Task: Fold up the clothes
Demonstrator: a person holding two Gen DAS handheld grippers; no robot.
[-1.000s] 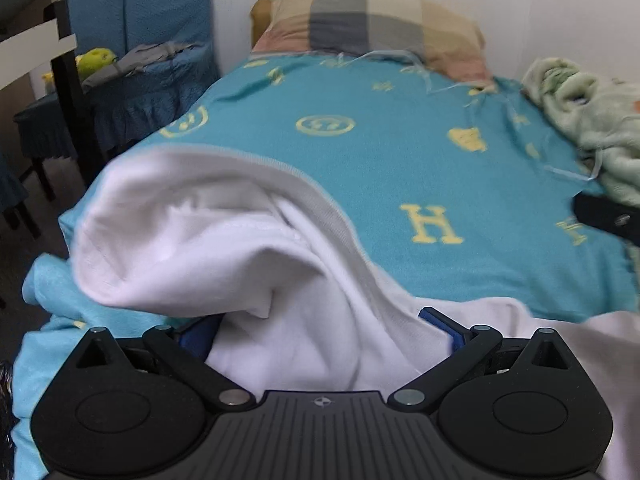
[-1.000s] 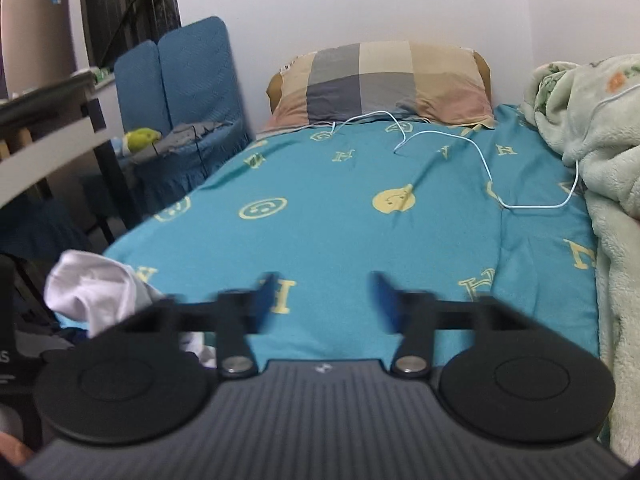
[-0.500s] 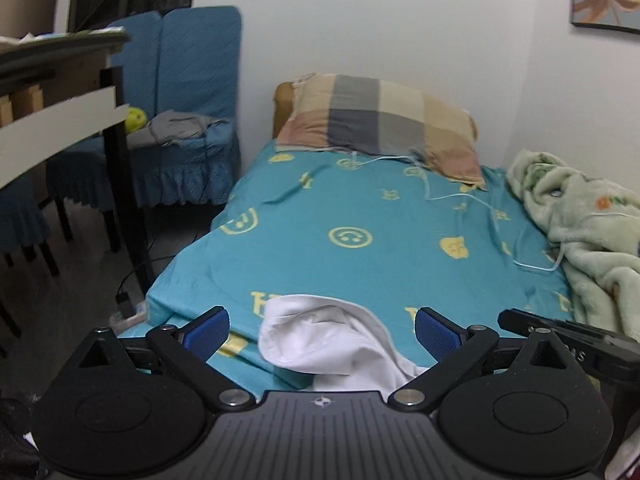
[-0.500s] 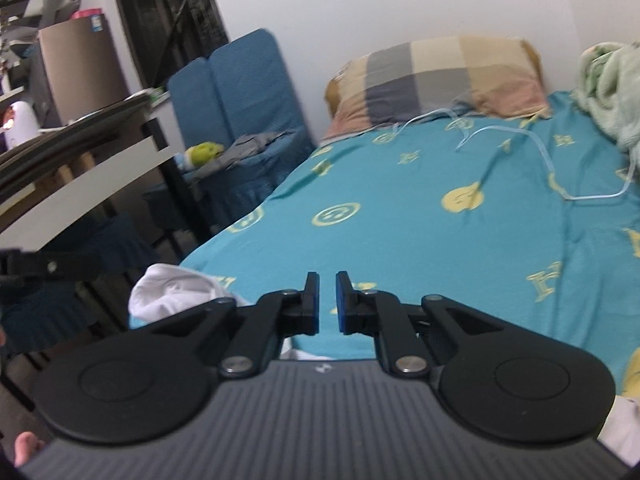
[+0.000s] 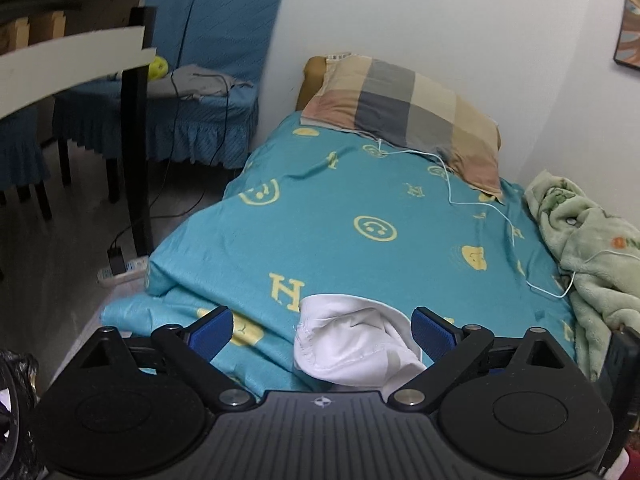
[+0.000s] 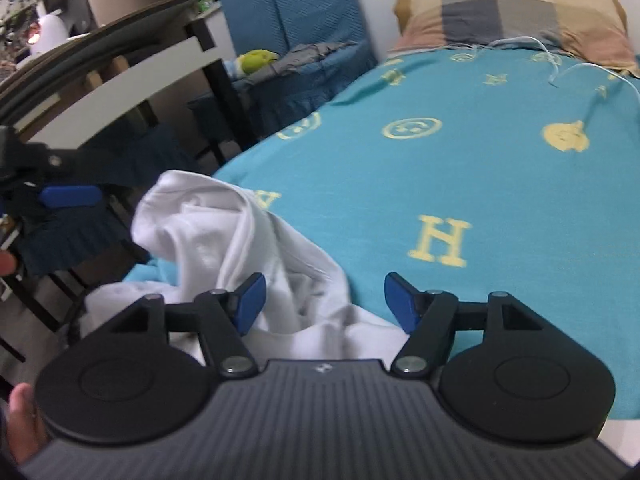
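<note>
white garment [image 6: 248,248]: lying crumpled at the near edge of the bed [image 6: 500,184], on the teal cover. right gripper [image 6: 325,300]: jaws opening, cloth lying between them, unpinched. left gripper [image 5: 322,330]: standing wide open, gripping nothing. checked pillow [image 5: 404,108]: resting at the bedhead.

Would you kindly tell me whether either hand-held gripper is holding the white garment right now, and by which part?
Nothing is held. The left hand-held gripper stands open above the crumpled white cotton garment; the right hand-held gripper is opening, with cloth lying between its jaws but not pinched.
</note>
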